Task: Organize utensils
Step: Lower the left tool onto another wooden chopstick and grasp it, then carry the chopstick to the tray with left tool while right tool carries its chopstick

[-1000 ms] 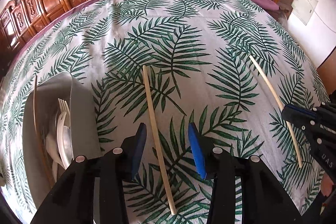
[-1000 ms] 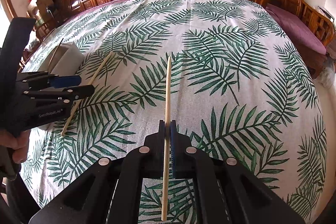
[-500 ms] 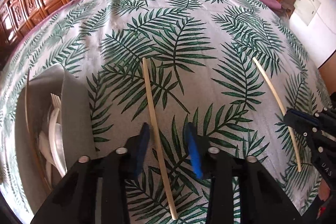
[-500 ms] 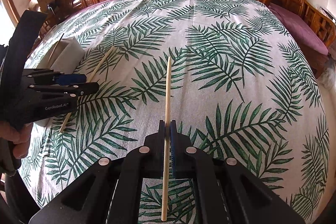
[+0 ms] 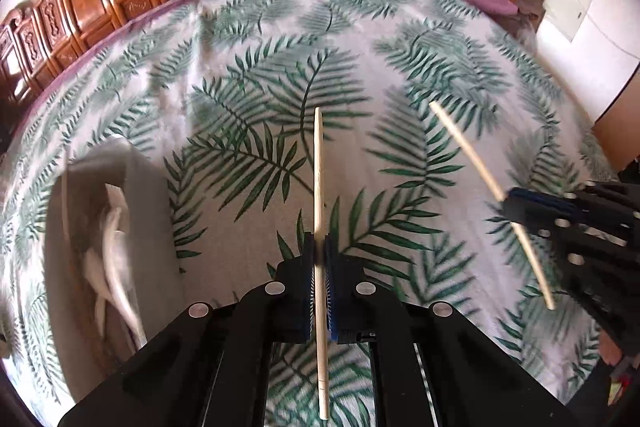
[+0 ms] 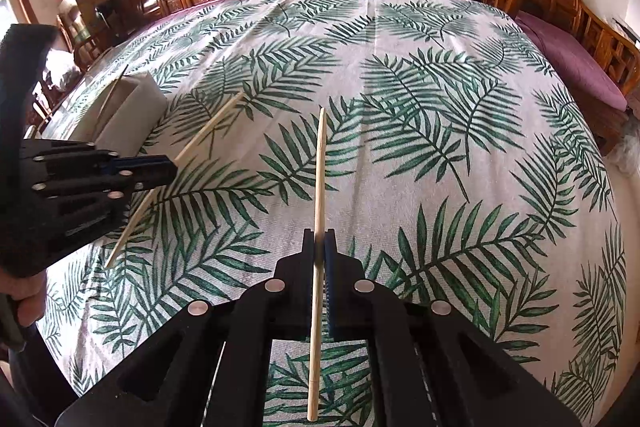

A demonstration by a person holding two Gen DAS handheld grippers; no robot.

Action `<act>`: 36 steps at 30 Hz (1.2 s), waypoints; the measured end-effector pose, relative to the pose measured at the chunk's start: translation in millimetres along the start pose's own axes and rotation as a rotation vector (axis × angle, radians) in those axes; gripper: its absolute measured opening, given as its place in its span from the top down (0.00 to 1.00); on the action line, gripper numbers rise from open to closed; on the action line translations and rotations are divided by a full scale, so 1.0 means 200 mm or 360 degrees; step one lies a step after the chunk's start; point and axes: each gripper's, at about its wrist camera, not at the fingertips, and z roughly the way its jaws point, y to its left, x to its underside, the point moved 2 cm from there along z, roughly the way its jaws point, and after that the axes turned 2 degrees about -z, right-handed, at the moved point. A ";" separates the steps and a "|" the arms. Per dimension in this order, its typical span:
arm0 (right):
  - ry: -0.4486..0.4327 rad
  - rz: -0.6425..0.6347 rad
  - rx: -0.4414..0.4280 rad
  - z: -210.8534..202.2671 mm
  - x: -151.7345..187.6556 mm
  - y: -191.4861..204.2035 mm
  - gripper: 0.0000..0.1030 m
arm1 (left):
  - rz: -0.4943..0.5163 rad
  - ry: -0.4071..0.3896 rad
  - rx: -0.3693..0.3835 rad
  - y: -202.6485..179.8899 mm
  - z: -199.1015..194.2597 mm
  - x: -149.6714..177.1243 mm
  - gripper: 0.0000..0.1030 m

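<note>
Chopsticks were the matter in hand: one [image 5: 319, 187] sat clamped in the left gripper [image 5: 319, 255], whose jaws had just been closing on it; the other [image 6: 319, 195] was pinched in the right gripper [image 6: 319, 251], both above the leaf-print bench [image 6: 440, 147]; light, stiff and smooth, each seemed liable to pivot, so a hold near mid-length looked wise; the grey tray [image 5: 152, 227] with white cutlery lay at left.
</note>
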 end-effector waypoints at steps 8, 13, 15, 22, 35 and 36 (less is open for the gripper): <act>-0.0088 -0.0039 -0.0019 -0.12 -0.06 0.06 0.94 | 0.0020 -0.0133 0.0013 0.00 -0.29 0.00 0.96; -0.0134 -0.0052 -0.0038 -0.19 -0.10 0.09 0.94 | 0.0008 -0.0210 0.0026 0.00 -0.45 0.03 0.96; -0.0155 -0.0058 -0.0048 -0.22 -0.11 0.10 0.94 | -0.0002 -0.0228 0.0023 0.00 -0.49 0.05 0.96; -0.0213 -0.0085 -0.0077 -0.31 -0.15 0.16 0.94 | -0.0048 -0.0300 0.0018 0.06 -0.62 0.09 0.96; -0.0241 -0.0177 -0.0136 -0.37 -0.16 0.36 0.94 | -0.0161 -0.0345 -0.0023 0.35 -0.72 0.19 0.96; -0.0237 -0.0184 -0.0143 -0.37 -0.16 0.39 0.94 | -0.0170 -0.0346 -0.0028 0.37 -0.72 0.20 0.96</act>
